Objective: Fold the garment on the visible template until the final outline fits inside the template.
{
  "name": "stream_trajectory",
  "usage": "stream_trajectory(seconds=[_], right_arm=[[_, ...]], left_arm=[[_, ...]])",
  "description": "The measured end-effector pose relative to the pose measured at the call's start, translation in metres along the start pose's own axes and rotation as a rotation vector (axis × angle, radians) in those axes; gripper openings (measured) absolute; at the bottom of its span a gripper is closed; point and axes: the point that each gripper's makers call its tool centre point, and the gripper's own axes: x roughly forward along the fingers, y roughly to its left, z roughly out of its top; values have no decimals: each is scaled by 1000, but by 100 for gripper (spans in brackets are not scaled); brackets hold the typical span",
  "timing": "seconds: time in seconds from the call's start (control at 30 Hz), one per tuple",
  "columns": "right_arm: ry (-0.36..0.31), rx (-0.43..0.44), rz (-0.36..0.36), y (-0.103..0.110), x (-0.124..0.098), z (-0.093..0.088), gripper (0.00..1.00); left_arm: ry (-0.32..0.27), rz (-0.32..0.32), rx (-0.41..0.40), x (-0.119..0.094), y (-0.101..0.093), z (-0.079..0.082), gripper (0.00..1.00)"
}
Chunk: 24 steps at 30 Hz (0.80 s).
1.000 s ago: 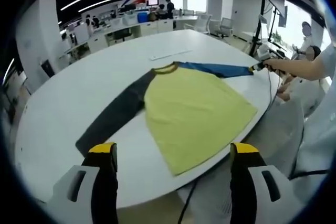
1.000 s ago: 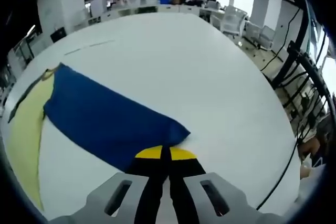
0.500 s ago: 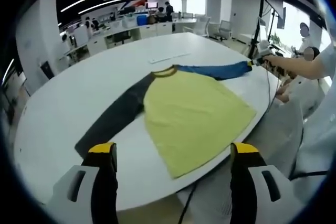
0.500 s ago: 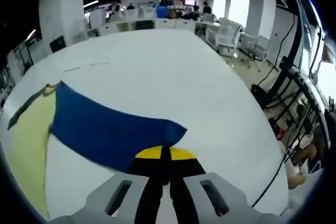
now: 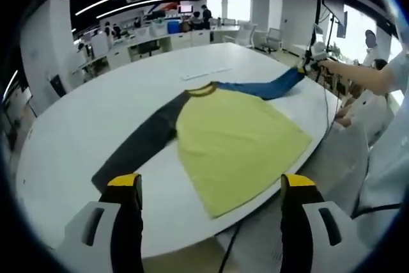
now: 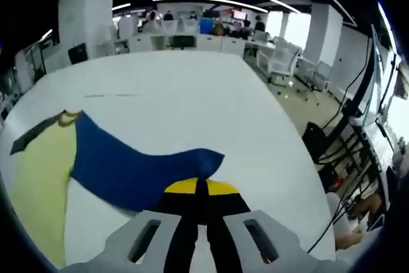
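1 gripper (image 6: pixel 200 191) pinching blue sleeve (image 6: pixel 137 167), lifted

Bright ceiling strips, window glare, fisheye-warped edges

Yellow-bodied garment (image 5: pixel 239 142) spread flat on the white table (image 5: pixel 83 126), its dark grey sleeve (image 5: pixel 137 145) extended. Left gripper (image 5: pixel 211 187) hovers, jaws apart, at the near edge. Right gripper (image 5: pixel 311 55) lifts the blue sleeve (image 5: pixel 265 86) by its cuff.
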Motion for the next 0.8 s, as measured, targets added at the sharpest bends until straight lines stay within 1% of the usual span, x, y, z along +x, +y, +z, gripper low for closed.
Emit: stream_trajectory(seconds=[0.1, 0.17, 0.27, 0.3, 0.5, 0.53, 0.7, 0.73, 0.77, 0.8], right_arm=[[-19, -21, 7, 5, -7, 14, 3], [-37, -27, 12, 5, -9, 23, 3], [-70, -13, 41, 16, -15, 40, 3], [-82, -41, 36, 18, -17, 46, 3], [-132, -115, 72, 43, -27, 76, 3], [-144, -128, 80, 50, -30, 82, 3], [-191, -164, 123, 75, -36, 106, 3], [-196, -169, 126, 77, -37, 108, 3], [-212, -191, 146, 91, -40, 116, 3], [-219, -199, 152, 96, -41, 120, 3]], left_arm=[[-4, -2, 3, -1, 1, 1, 87], [-9, -2, 3, -1, 2, 2, 87], [-16, -6, 6, -1, 2, 3, 87], [-18, -7, 6, -1, 2, 4, 87], [-31, -19, 7, -3, 1, 4, 86], [-35, -21, 3, -4, 1, 5, 87], [-29, -17, 0, -5, 4, 1, 87], [-29, -16, 0, -5, 5, 1, 87], [-32, -14, -2, -6, 6, 0, 87], [-32, -14, -3, -6, 6, 0, 87]])
